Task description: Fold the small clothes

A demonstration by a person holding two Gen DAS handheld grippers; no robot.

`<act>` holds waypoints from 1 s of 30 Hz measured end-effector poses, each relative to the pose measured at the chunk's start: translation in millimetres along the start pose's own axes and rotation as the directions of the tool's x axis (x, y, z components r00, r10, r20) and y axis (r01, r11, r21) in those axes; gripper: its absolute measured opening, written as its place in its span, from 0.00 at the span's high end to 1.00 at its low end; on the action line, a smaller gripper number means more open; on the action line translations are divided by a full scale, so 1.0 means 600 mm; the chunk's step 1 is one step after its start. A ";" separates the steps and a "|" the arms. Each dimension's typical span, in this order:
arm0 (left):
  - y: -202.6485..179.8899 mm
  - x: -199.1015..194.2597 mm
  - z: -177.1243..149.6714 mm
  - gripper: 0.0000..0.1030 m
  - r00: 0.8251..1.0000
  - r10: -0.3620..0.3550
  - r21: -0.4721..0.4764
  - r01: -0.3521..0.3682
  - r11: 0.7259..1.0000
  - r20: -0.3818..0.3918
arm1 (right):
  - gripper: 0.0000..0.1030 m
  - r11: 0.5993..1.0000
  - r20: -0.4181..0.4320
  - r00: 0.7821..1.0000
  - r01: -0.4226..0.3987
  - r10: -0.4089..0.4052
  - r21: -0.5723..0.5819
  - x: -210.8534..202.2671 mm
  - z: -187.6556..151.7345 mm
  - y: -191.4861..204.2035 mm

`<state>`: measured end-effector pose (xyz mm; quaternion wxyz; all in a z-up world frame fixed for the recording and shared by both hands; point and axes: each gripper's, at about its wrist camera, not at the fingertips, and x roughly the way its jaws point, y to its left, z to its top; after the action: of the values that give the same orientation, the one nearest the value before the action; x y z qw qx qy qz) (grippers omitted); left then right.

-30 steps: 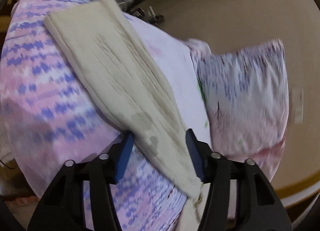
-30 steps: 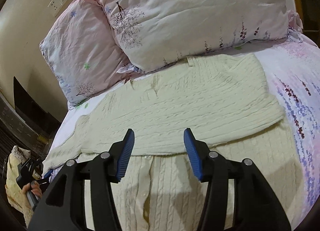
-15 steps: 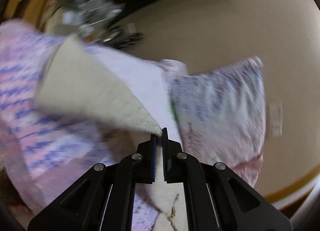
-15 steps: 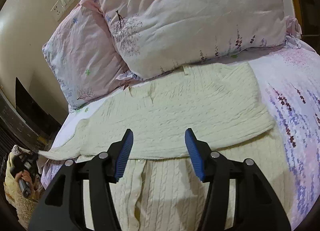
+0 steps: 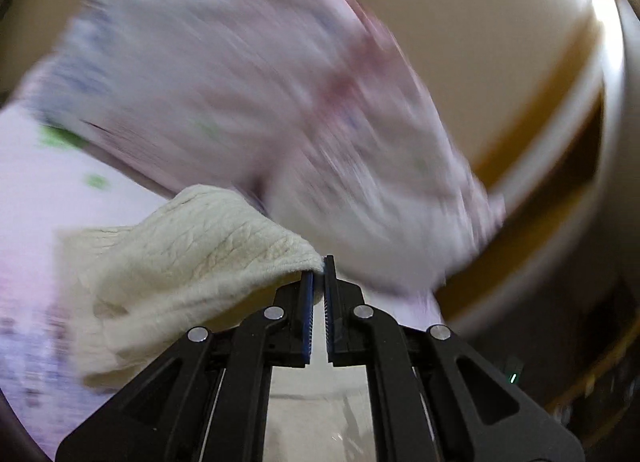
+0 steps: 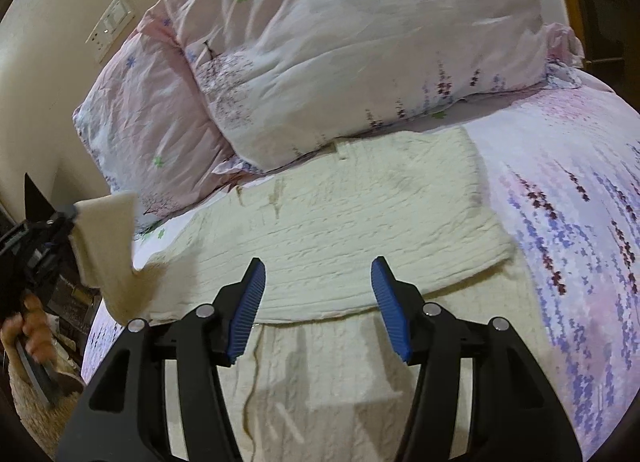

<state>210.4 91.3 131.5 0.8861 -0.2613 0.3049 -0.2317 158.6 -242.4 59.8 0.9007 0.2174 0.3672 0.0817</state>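
Note:
A cream cable-knit sweater lies flat on the bed, one side folded over its body. My left gripper is shut on the cuff of its sleeve, which is lifted off the bed. In the right wrist view that sleeve hangs raised at the left edge, with the left gripper pinching its end and a hand below it. My right gripper hovers open over the sweater's middle, nothing between its blue pads.
Two floral pillows lean against the wall at the head of the bed. The pink and purple bedsheet shows to the right of the sweater. A wall switch plate is at the upper left. The left wrist view is heavily blurred.
My left gripper closed on the sleeve's end, then rose and swung with it, rolling as it went. The sleeve left the bed. The right gripper barely shifted.

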 end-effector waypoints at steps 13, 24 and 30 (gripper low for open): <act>-0.047 0.117 -0.155 0.35 0.939 -0.014 0.162 0.074 0.984 -0.345 | 0.47 0.998 -0.022 1.000 0.010 -0.011 -0.064 -0.001 0.022 -0.007; 0.156 0.023 -0.083 0.41 0.970 0.096 -0.156 -0.133 0.979 -0.224 | 0.47 0.713 -0.200 0.969 -0.244 0.147 -0.657 0.061 -0.044 0.238; 0.178 0.036 -0.101 0.43 0.955 0.130 -0.165 -0.178 0.970 -0.266 | 0.48 0.492 -0.156 0.986 -0.111 -0.050 -0.863 0.127 -0.129 0.295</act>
<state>212.3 140.0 16.8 0.8268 -0.2868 0.4555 -0.1635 161.2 -35.3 42.9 0.8531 -0.2666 0.3432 0.2886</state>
